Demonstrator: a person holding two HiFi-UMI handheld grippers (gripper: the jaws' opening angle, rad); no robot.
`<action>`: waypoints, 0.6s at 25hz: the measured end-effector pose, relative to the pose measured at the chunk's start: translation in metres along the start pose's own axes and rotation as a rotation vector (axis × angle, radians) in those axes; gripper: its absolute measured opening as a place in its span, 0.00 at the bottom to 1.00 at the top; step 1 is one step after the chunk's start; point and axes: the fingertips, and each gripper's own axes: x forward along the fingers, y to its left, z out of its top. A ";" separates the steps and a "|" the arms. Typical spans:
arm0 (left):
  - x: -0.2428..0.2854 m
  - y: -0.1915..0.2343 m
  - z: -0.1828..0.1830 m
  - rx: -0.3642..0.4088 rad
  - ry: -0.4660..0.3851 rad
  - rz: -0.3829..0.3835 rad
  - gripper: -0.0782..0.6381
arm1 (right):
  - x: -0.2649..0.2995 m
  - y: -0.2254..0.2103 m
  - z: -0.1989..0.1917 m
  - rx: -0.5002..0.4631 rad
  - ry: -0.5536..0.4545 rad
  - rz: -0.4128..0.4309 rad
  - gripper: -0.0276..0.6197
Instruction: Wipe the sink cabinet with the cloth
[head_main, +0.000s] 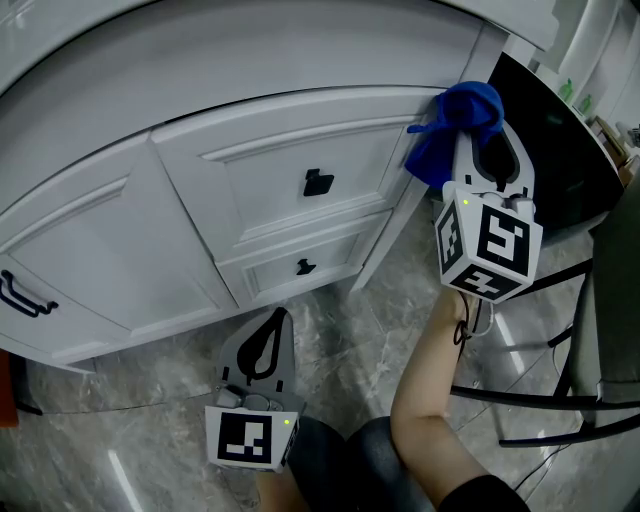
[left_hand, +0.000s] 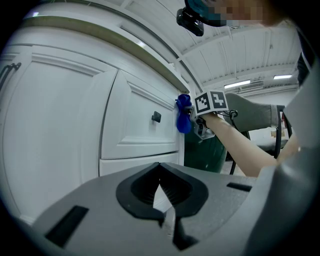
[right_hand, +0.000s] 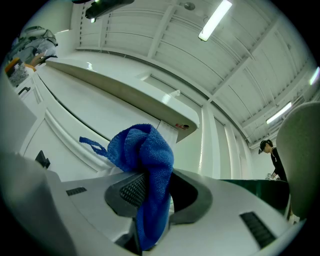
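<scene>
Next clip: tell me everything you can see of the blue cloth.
The blue cloth is a fluffy terry or microfibre rag, bunched and folded, with a thin loop trailing off one side. The right gripper has its jaws shut on its middle; the bundle bulges beyond them and, in the head view, sits against the white cabinet at the right edge of the top drawer.

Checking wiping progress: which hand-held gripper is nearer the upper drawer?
Right. The right hand-held gripper holds the blue cloth at the upper drawer's top right corner; the left hand-held gripper, shut and empty, hangs lower, below the small drawer, over the floor.
</scene>
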 end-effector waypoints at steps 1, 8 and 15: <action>0.000 0.000 0.001 -0.001 -0.003 0.001 0.11 | 0.000 0.000 0.000 -0.004 -0.002 -0.001 0.22; 0.000 0.000 0.001 -0.011 -0.006 0.004 0.11 | -0.003 0.001 0.001 -0.020 -0.078 -0.016 0.22; 0.002 -0.001 0.001 -0.012 -0.007 0.002 0.11 | -0.003 -0.002 0.000 0.053 -0.113 -0.016 0.22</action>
